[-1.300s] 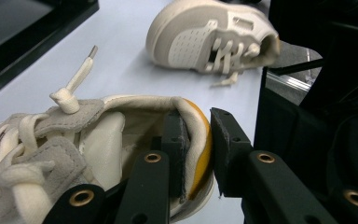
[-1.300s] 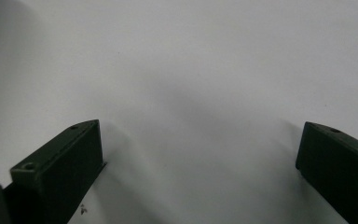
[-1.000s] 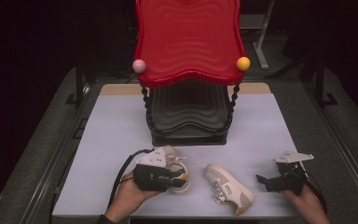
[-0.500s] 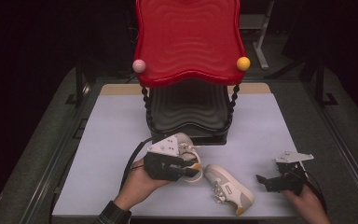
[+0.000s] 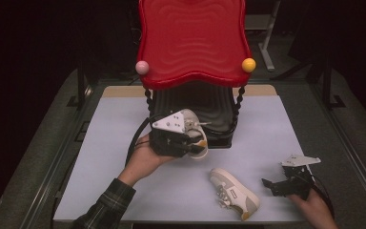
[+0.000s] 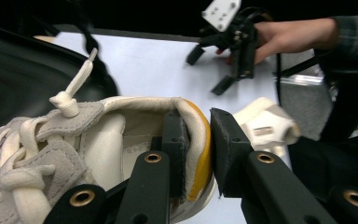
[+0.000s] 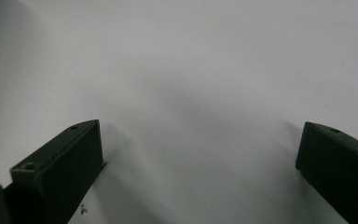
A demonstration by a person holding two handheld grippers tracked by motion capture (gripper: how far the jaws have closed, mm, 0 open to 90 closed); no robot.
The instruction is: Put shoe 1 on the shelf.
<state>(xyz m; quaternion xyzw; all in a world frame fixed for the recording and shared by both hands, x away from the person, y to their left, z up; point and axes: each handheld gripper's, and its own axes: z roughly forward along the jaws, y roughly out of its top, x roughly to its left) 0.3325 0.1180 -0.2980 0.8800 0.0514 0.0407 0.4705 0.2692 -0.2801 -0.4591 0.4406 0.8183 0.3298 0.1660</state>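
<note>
The left gripper [image 5: 190,143] grips a shoe [image 6: 98,149] by its heel collar, one finger [image 6: 175,154] inside, the other behind the heel, closed tight on it. It hangs above the table [image 5: 124,119] at the rack's [image 5: 195,43] six o'clock, just before the black lower shelf [image 5: 214,109]. A second shoe [image 5: 233,193] lies near the table's front edge at five o'clock. The right gripper [image 5: 286,183] rests at four o'clock, fingers [image 7: 60,172] spread wide and empty, over bare tabletop. Open room lies left, at nine o'clock.
</note>
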